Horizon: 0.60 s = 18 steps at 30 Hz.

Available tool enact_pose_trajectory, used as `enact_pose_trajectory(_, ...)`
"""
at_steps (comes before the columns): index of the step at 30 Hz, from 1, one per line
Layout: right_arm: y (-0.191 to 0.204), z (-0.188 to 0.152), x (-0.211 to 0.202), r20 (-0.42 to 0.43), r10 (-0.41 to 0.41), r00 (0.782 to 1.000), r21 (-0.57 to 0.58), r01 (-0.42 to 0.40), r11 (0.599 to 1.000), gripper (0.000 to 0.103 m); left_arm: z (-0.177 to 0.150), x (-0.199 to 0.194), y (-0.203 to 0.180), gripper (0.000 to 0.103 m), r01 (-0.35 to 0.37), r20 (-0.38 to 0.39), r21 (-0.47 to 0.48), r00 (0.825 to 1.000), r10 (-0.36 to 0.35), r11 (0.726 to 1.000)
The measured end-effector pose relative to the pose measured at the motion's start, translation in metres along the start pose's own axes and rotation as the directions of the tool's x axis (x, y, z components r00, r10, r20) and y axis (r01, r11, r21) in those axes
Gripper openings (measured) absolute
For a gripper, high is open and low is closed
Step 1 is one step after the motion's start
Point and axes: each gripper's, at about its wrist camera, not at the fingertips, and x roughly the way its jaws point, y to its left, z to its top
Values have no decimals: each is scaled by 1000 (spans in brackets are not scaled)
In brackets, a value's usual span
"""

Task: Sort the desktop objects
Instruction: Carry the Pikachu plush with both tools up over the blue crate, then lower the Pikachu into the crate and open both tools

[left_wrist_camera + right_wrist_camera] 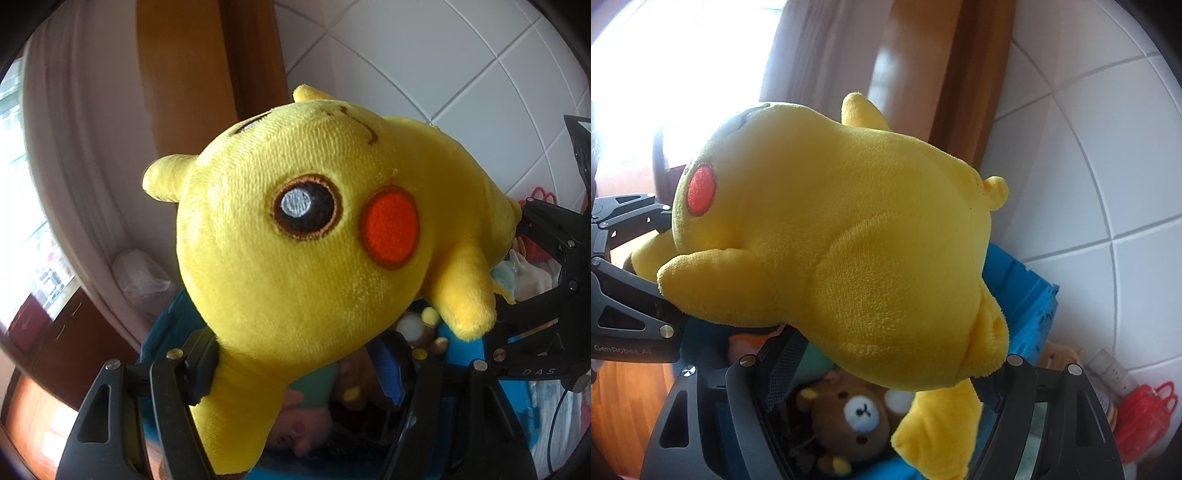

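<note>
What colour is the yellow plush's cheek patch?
Orange-red cheek patch on the yellow plush, clearest in left wrist view.

One yellow Pikachu plush (pixel 295 236) hangs between two black grippers, the left gripper (pixel 299 363) and the right gripper (pixel 886 363), above one blue bin (pixel 1015 295) holding one brown bear plush (pixel 857 417), with one red clip bundle (pixel 1141 417) beside it.

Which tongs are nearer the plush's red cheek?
Left. The left tongs flank an ear of the plush, just below its cheek; the right tongs are at its rear end.
</note>
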Motion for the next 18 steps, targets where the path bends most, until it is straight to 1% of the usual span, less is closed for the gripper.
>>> enact_pose_trajectory(5, -19, 17, 39, -45, -41, 998, 69, 44, 997, 79, 32, 48, 15, 69, 62, -36, 58, 998, -60, 996)
enact_pose_trajectory(7, -31, 20, 55, -72, -53, 996, 107, 60, 992, 79, 45, 70, 14, 69, 83, -52, 92, 996, -78, 992)
enact_pose_trajectory(10, -25, 23, 60, -118, -73, 990, 157, 91, 983, 79, 63, 101, 11, 69, 111, -69, 121, 992, -103, 986)
enact_pose_trajectory(12, -36, 27, 84, -147, -91, 985, 184, 118, 976, 79, 74, 121, 9, 69, 129, -79, 132, 990, -120, 983)
enact_pose_trajectory(13, -50, 28, 98, -161, -102, 982, 197, 133, 971, 79, 80, 131, 7, 69, 138, -83, 137, 988, -128, 981)
enact_pose_trajectory(18, -84, 36, 135, -218, -137, 966, 234, 188, 954, 79, 108, 182, 1, 69, 183, -107, 162, 980, -167, 970)
